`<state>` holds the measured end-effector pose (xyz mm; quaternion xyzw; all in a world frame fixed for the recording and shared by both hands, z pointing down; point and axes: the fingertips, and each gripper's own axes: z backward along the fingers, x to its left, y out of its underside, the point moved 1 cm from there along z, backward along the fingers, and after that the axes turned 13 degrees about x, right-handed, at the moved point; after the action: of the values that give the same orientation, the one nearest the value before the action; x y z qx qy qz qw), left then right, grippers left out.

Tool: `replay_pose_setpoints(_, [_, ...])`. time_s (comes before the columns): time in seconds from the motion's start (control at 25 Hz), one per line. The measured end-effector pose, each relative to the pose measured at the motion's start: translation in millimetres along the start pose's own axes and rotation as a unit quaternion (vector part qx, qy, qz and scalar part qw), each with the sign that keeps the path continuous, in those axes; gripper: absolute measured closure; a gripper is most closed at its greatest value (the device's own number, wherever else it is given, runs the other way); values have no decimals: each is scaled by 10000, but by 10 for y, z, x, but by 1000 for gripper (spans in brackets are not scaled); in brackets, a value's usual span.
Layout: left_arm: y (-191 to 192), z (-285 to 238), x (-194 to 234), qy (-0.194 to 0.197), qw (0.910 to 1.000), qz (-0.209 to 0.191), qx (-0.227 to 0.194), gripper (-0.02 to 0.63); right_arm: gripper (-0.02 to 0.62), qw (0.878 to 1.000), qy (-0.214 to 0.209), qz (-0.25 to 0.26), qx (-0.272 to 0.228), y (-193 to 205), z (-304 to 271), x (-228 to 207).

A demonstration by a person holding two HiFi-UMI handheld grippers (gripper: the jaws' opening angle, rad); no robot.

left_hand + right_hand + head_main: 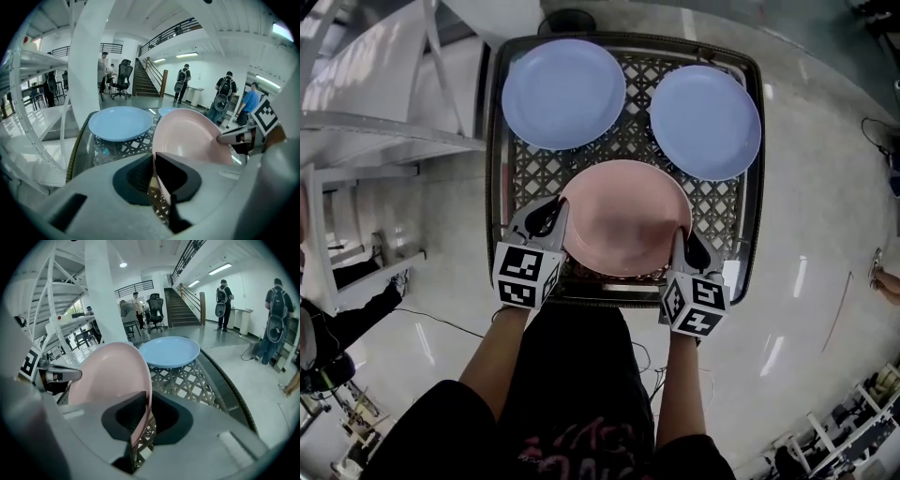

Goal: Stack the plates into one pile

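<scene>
No pile exists yet. The round pink plastic plate (623, 217) hangs just above the near edge of the dark lattice-topped table (636, 141). The left gripper (551, 221) and right gripper (682, 246) are clamped on opposite sides of its rim. A round pale-blue plate (563, 93) lies at the table's far left and a second pale-blue plate (705, 122) at its far right, apart and uncovered, with free room above them.

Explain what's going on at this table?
A person has the left tongs and right tongs each shut on opposite sides of the pink plate's rim, holding it over the near side of the lattice table. Two blue plates lie side by side at the far end, apart from each other. Nothing is stacked yet.
</scene>
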<state>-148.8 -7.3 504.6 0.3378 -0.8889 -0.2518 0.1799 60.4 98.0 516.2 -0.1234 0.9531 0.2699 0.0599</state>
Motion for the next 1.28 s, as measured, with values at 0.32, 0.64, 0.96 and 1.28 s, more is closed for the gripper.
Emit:
replay_pose_setpoints(0.32, [-186, 259, -145, -105, 9995, -47, -304, 589, 549, 9995, -48, 71, -295, -133, 295, -35])
replay_pose_setpoints(0.64, [-330, 567, -445, -241, 9976, -114, -641, 591, 551, 9978, -107, 156, -639, -185, 682, -156])
replay_pose_setpoints(0.96, [-340, 712, -640, -294, 9960, -80, -836, 589, 552, 9962, -130, 274, -820, -202, 905, -246])
replay_pose_setpoints(1.28, [-461, 726, -577, -274, 9957, -98, -876, 591, 552, 9959, -106, 255, -858, -320, 896, -220])
